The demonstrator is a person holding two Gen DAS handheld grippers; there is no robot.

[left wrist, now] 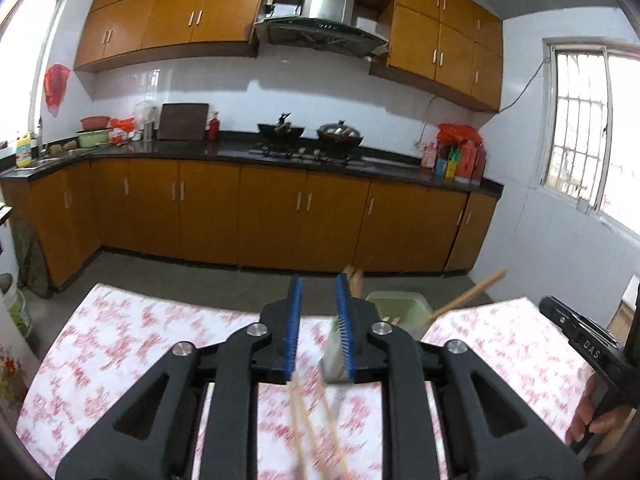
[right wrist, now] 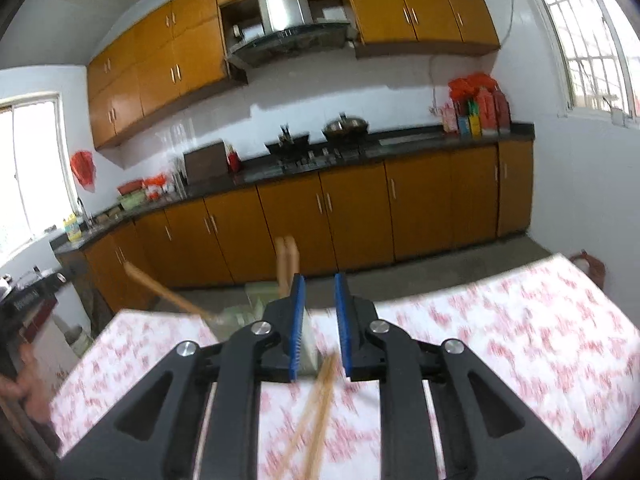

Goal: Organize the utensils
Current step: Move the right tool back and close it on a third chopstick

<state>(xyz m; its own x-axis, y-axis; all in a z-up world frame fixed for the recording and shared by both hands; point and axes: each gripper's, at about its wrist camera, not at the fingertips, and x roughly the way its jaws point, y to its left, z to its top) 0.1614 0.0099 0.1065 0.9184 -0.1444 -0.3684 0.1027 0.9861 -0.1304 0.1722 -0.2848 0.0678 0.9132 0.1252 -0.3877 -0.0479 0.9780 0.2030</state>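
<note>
A pale green utensil holder stands on the floral table, just past my left gripper, with wooden utensil handles sticking out of it. Two wooden chopsticks lie blurred on the cloth below the open, empty left jaws. In the right wrist view the holder sits left of my right gripper, which is open and empty. Wooden handles rise from it and chopsticks lie below the jaws.
The right gripper's black body and the person's hand show at the table's right edge. Behind are orange cabinets, a dark counter with woks and a window.
</note>
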